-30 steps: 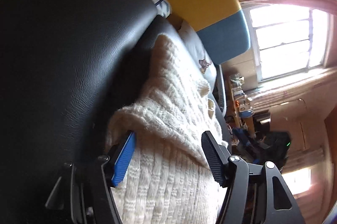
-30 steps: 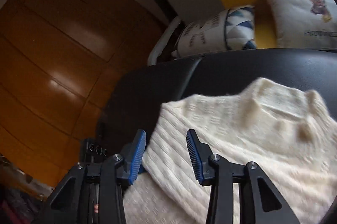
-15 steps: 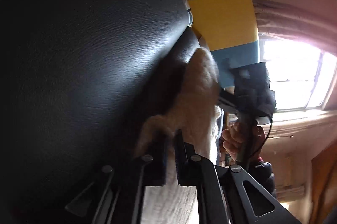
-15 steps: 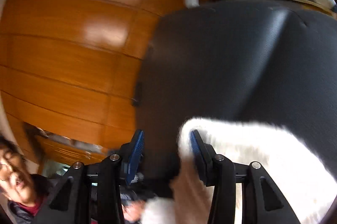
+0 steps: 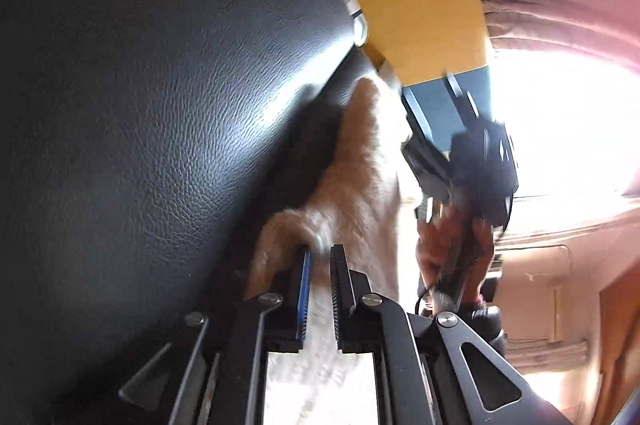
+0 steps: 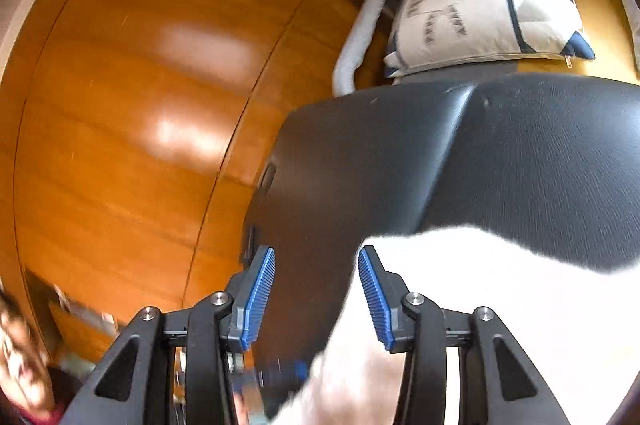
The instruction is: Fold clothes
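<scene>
A cream knitted sweater (image 5: 356, 185) is lifted off the black leather seat (image 5: 140, 105). My left gripper (image 5: 320, 257) is shut on an edge of the sweater, and the cloth stretches away from its fingers. In the left wrist view my right gripper (image 5: 472, 161) shows beyond the sweater, held in a hand. In the right wrist view my right gripper (image 6: 316, 261) is open, with nothing between its fingers. The sweater (image 6: 500, 305) hangs blurred behind the right finger and to its right, over the seat (image 6: 520, 161).
Patterned cushions (image 6: 480, 9) lie at the far end of the seat, against a grey, yellow and blue panel (image 5: 424, 25). A wooden wardrobe (image 6: 140, 105) stands to the left. A bright window (image 5: 568, 129) is on the right.
My left gripper closed on the sweater's edge and lifted it off the seat. My right gripper stayed open and swung up, and the sweater now lies beside its right finger.
</scene>
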Motion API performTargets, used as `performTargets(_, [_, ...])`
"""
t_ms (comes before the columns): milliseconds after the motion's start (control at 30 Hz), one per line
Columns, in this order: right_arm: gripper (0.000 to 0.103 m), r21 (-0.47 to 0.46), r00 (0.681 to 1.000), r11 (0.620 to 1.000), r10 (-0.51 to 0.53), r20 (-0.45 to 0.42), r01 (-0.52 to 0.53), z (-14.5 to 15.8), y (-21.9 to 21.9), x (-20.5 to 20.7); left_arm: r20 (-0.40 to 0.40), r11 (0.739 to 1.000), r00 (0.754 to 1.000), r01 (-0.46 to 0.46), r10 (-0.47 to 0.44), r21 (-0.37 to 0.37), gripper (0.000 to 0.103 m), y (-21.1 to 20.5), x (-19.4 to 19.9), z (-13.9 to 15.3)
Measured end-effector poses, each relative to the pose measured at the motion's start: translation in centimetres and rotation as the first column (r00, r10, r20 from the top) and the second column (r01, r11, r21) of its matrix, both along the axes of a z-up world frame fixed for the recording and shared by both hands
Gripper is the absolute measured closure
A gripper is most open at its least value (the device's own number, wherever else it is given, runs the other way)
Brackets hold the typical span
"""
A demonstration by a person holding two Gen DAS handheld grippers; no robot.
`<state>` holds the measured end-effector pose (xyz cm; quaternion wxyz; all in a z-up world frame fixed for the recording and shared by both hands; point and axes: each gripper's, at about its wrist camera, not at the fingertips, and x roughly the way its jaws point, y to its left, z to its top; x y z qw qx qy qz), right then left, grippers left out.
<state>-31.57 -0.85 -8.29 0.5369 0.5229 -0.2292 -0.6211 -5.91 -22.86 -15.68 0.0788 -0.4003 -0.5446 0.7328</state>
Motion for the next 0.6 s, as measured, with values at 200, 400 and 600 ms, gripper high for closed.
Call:
performTargets(200, [0.057, 0.161, 0.999, 0.987, -0.006, -0.047, 0.014, 0.6, 5.8, 4.5, -0.117, 0.995, 0.992, 0.032, -0.043, -0.090, 0.089, 0.3, -2.0, 4.0])
performTargets(400, [0.062, 0.417, 0.962, 0.876, -0.164, -0.217, 0.243, -1.3, 12.1, 7.3, -0.110, 0.961, 0.985, 0.104, -0.136, -0.256, 0.075, 3.1, -10.6, 4.9])
performTargets(600, [0.074, 0.390, 0.865, 0.789, -0.339, -0.369, 0.475, -2.8, 16.8, 8.8, -0.024, 0.906, 0.984, 0.155, -0.178, -0.394, 0.072, 5.5, -14.5, 2.4])
